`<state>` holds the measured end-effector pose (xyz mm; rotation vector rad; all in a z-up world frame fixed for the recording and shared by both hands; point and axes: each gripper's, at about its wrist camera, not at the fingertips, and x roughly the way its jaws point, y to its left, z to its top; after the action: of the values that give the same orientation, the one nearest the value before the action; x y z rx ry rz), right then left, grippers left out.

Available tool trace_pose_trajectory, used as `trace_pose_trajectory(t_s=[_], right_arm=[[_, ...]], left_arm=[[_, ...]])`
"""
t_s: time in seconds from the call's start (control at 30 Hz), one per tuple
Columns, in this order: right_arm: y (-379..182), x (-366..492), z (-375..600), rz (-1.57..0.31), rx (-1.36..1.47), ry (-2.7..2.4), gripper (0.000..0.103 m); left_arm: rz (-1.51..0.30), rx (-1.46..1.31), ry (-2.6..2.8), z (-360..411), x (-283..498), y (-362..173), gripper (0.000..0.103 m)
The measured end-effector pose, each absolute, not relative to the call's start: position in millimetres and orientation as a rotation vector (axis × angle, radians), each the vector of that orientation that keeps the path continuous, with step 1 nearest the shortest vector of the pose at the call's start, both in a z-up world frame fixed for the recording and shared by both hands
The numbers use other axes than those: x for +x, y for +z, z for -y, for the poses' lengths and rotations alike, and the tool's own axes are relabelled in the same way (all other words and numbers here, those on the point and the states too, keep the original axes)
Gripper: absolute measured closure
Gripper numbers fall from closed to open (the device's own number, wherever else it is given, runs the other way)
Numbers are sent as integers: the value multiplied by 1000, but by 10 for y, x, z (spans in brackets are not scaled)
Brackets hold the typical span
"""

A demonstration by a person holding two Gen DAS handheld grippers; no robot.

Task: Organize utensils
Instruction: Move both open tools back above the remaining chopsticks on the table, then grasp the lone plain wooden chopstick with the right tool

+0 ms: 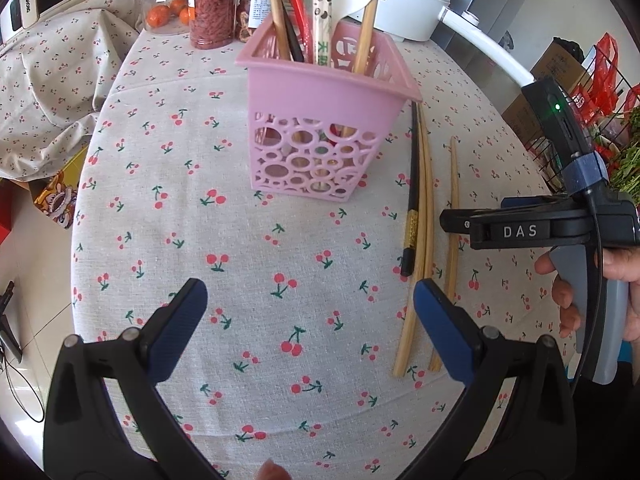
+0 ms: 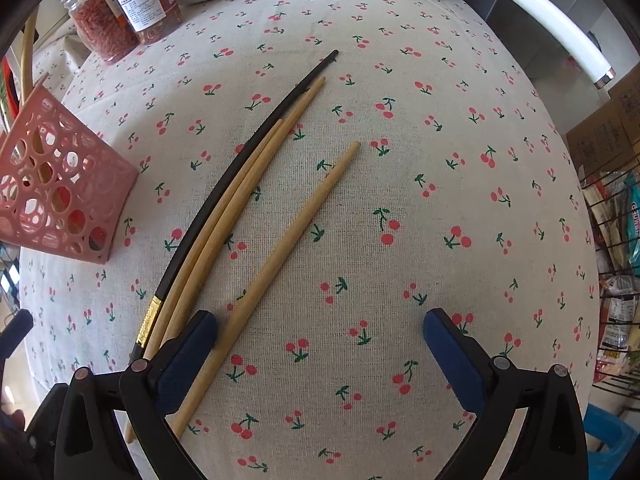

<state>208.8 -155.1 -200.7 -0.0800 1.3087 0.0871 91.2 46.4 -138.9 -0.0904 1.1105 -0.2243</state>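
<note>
A pink perforated utensil basket point(image 1: 320, 120) stands on the cherry-print tablecloth and holds several chopsticks, a red utensil and a white spoon. It shows at the left edge of the right wrist view point(image 2: 56, 200). To its right lie a black chopstick point(image 1: 414, 184) point(image 2: 224, 184), two wooden chopsticks side by side point(image 1: 424, 240) point(image 2: 240, 188) and a separate wooden chopstick point(image 1: 454, 216) point(image 2: 296, 224). My left gripper point(image 1: 310, 320) is open and empty, low over the cloth in front of the basket. My right gripper point(image 2: 320, 356) is open over the separate chopstick's near end; its body shows in the left wrist view point(image 1: 560, 232).
Jars of dried goods point(image 1: 212, 4) point(image 2: 120, 12) and a jar with oranges point(image 1: 168, 4) stand behind the basket. A white pot point(image 1: 404, 0) with a long handle point(image 2: 536, 16) is at the back right. A wire rack with packets point(image 2: 616, 272) is beyond the table's right edge.
</note>
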Motion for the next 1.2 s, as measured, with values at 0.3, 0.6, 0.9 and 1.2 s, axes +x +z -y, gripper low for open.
trace_pose_trajectory(t_s=[0.3, 0.6, 0.9, 1.2], right_arm=[[-2007, 1923, 1605, -1252, -63, 82, 0], [-1912, 1936, 1605, -1247, -110, 135, 37], [-1824, 1923, 2062, -1264, -14, 213, 93], [-1774, 1971, 2597, -1259, 32, 203, 96]], left_arm=[[-1112, -101, -203, -488, 916, -1412, 1], [-1092, -84, -208, -399, 908, -1329, 1], [-1071, 59, -272, 69, 895, -1208, 1], [-1116, 210, -350, 671, 1058, -1172, 1]])
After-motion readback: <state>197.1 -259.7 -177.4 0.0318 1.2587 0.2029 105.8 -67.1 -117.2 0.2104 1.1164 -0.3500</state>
